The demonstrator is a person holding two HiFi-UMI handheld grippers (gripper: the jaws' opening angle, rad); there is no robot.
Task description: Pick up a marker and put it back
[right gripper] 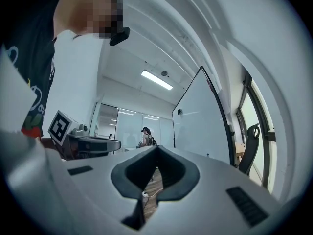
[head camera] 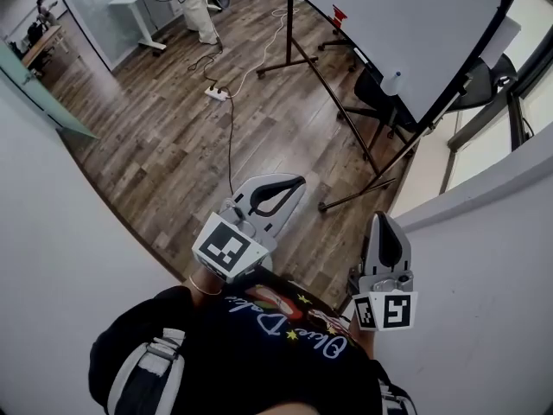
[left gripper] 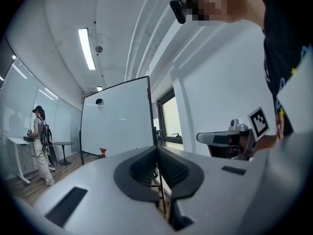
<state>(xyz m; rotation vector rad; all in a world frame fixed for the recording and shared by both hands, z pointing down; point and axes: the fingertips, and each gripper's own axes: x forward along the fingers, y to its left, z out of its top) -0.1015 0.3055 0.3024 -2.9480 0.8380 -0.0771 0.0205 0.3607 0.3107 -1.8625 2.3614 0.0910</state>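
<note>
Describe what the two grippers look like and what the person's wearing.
The left gripper and right gripper have pale grey shells with black ribbed linings inside the jaws. Each carries a cube of black-and-white square markers. The person wears a black printed T-shirt.

Wood-plank floor (head camera: pixel 173 137), standing whiteboard (head camera: pixel 406 24) (black frame), white wall (head camera: pixel 60 258), ceiling strip light (left gripper: pixel 87 48)

Can't see whole whiteboard (head camera: pixel 406 24): cut off by head view's upper edge. Can't identify small red item (head camera: pixel 339 14) or white item (head camera: pixel 393 82) on its lower rail, too small. Only get distant person (head camera: pixel 197 7) from waist down, cropped.
</note>
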